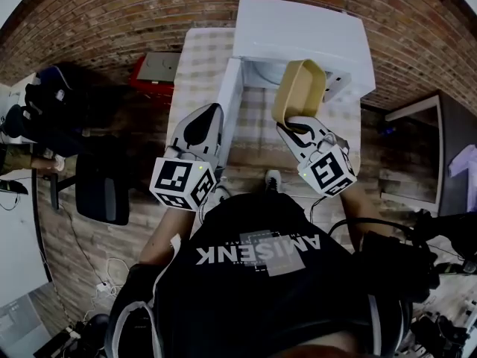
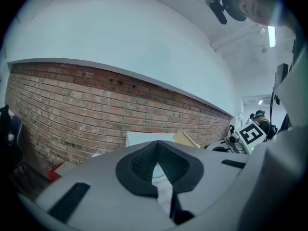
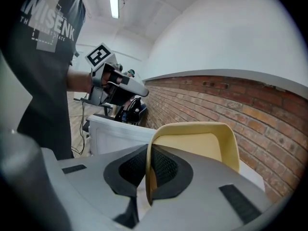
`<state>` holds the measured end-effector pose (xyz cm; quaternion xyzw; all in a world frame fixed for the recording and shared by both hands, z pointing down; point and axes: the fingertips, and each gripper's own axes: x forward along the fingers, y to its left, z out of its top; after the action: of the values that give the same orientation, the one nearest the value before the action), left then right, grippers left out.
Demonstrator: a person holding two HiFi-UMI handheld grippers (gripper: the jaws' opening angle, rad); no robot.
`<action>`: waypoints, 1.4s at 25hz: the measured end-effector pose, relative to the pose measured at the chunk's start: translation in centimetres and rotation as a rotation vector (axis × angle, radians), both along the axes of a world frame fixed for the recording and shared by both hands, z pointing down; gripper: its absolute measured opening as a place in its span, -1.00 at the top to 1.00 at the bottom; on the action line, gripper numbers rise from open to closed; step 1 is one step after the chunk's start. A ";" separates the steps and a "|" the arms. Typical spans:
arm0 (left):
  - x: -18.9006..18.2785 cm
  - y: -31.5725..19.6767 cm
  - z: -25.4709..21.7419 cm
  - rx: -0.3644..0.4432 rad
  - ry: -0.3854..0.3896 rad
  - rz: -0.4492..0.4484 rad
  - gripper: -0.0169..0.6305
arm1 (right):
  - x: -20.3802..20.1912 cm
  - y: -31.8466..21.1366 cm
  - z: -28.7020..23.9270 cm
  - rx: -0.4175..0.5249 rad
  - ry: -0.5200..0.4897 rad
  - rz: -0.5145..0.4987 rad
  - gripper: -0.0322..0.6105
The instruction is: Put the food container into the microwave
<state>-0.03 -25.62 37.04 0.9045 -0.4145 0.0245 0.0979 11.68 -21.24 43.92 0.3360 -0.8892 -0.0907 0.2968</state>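
1. The white microwave (image 1: 298,28) sits at top centre of the head view. Its door (image 1: 229,110) is swung open, with a red-sided box (image 1: 156,69) at upper left and a black chair (image 1: 103,189) at left.
2. The right gripper (image 1: 292,127) pinches the food container (image 1: 298,92) by its rim, at the microwave's open front.
3. The left gripper (image 1: 211,114) sits beside the door.
4. Only the left gripper view shows its pads (image 2: 139,165) together and empty.

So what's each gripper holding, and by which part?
Right gripper pinches the container by its side wall, at the rim. Left gripper holds nothing.
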 end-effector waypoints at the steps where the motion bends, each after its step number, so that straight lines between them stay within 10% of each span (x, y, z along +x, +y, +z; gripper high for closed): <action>1: 0.1 0.1 0.2 -0.004 -0.002 0.001 0.91 | -0.3 0.2 0.7 -0.013 0.010 -0.015 0.77; 35: 0.3 0.0 1.8 -0.023 -0.015 -0.166 0.91 | 0.9 -4.1 15.8 -0.237 0.313 -0.291 0.77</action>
<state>0.23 -25.58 38.88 0.8657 -0.4883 0.0279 0.1069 12.59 -25.37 59.76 0.1491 -0.8758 -0.0785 0.4523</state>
